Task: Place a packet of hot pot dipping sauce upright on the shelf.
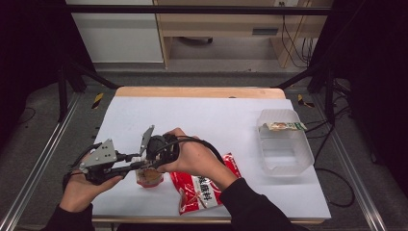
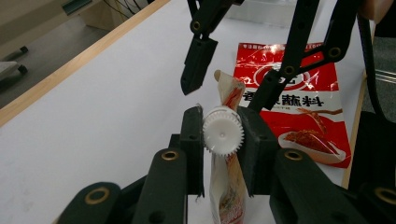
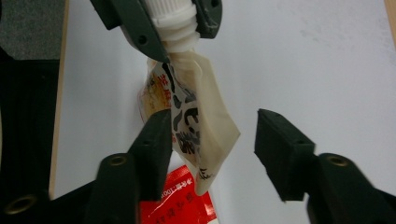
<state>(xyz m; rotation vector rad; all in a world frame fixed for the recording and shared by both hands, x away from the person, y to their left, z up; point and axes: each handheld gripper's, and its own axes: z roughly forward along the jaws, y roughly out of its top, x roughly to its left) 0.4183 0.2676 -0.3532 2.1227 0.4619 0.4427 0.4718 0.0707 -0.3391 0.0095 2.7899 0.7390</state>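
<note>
A small spouted pouch (image 2: 227, 186) with a white ribbed cap (image 2: 223, 131) hangs just above the white table (image 1: 207, 120). My left gripper (image 2: 223, 135) is shut on that cap. In the high view the left gripper (image 1: 140, 166) reaches in from the left and the pouch (image 1: 150, 178) dangles below it. My right gripper (image 3: 212, 140) stands open around the pouch body (image 3: 196, 126), whose side lies against one jaw while the other jaw is apart from it. The right gripper (image 1: 153, 156) comes down from above, close to the left one.
A red seasoning sachet (image 1: 202, 187) lies flat near the table's front edge, under the right forearm. A clear plastic tub (image 1: 288, 161) sits at the right with a small packet (image 1: 284, 126) at its far end. The table's wooden far edge (image 1: 197, 91) runs along the back.
</note>
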